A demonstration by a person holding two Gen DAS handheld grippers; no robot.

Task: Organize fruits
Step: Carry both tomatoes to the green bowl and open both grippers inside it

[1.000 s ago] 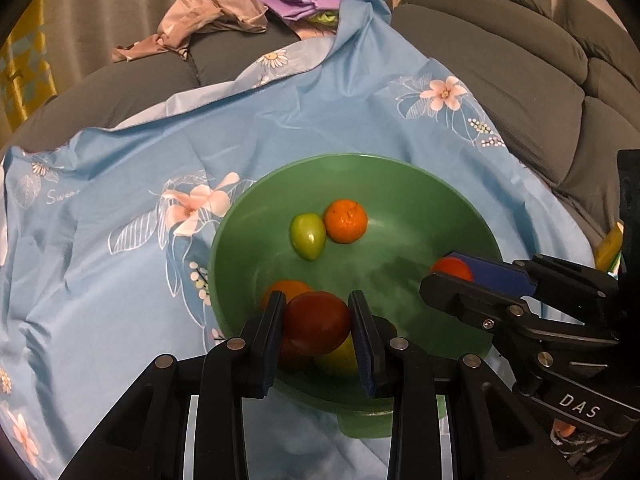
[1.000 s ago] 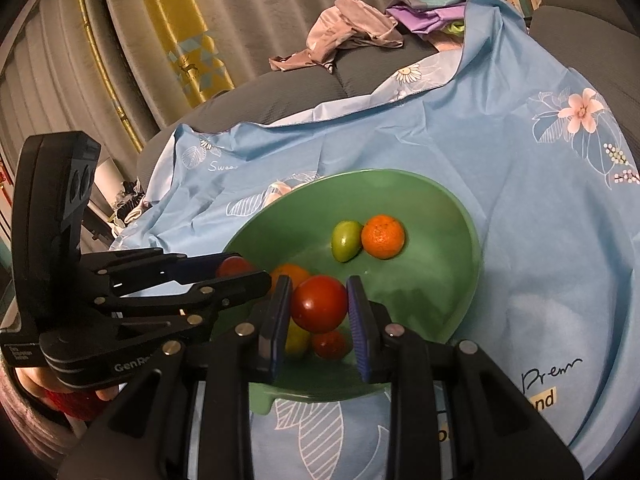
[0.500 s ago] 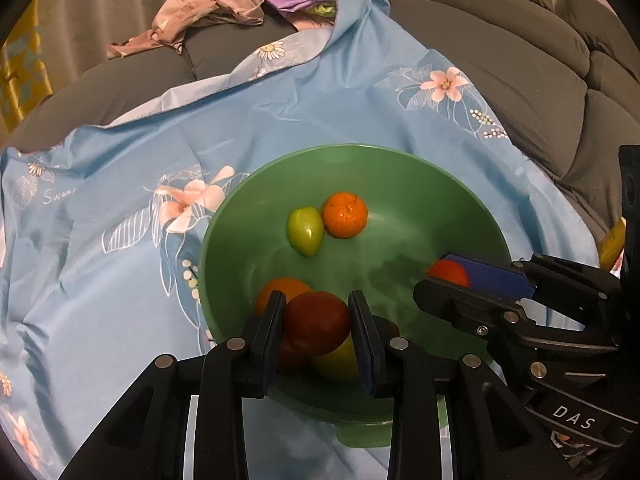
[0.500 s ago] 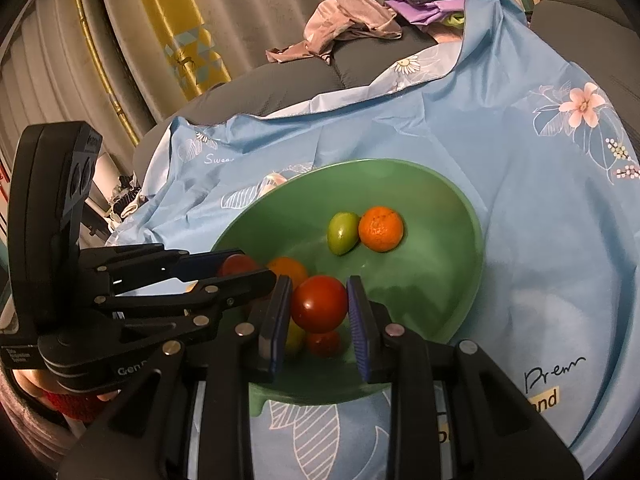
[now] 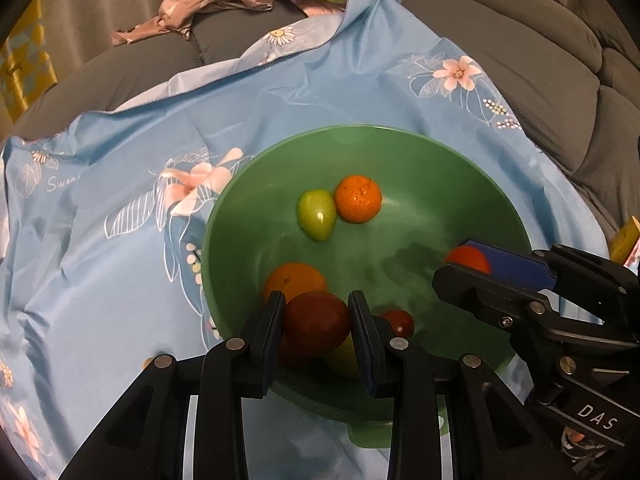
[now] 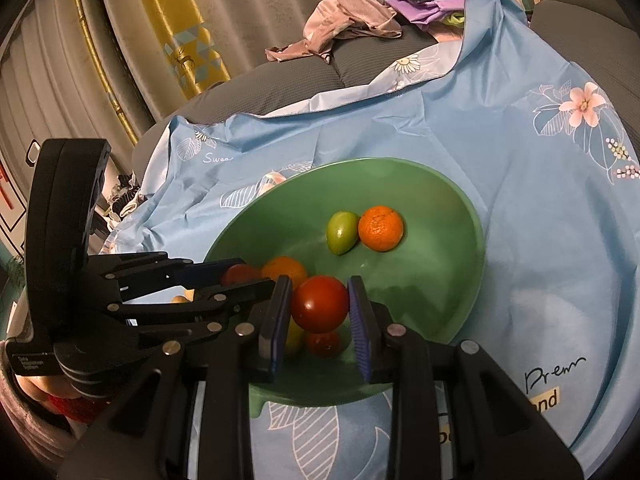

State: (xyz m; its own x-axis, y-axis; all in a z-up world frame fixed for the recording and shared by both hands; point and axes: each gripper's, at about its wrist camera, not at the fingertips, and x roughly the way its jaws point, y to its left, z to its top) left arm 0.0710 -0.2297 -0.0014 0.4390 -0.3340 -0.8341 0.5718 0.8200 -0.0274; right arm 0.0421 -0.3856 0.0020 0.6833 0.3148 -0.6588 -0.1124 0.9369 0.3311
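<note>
Both grippers are over the green bowl, each carrying a fruit, so the step in hand looks like delivery: fruit is being gathered into the bowl, which sits on a blue floral cloth spread over a grey sofa. In the left wrist view the left gripper has its jaws clenched on a dark red tomato low in the centre of the frame, above the bowl's near side. In the right wrist view the right gripper is likewise clamped on a bright red tomato, again over the near part of the bowl. Already lying in the bowl are a green fruit touching an orange toward the far side, a second orange nearer, and a small red fruit with something yellow partly hidden behind the jaws, perhaps a lemon, though too little shows to be sure. The next move, judging by the layout, calls for lowering each tomato close to the bowl's floor at a bare patch, then easing the jaws apart one at a time so that neither fruit drops onto those below or rolls against the other gripper, which is close by.
</note>
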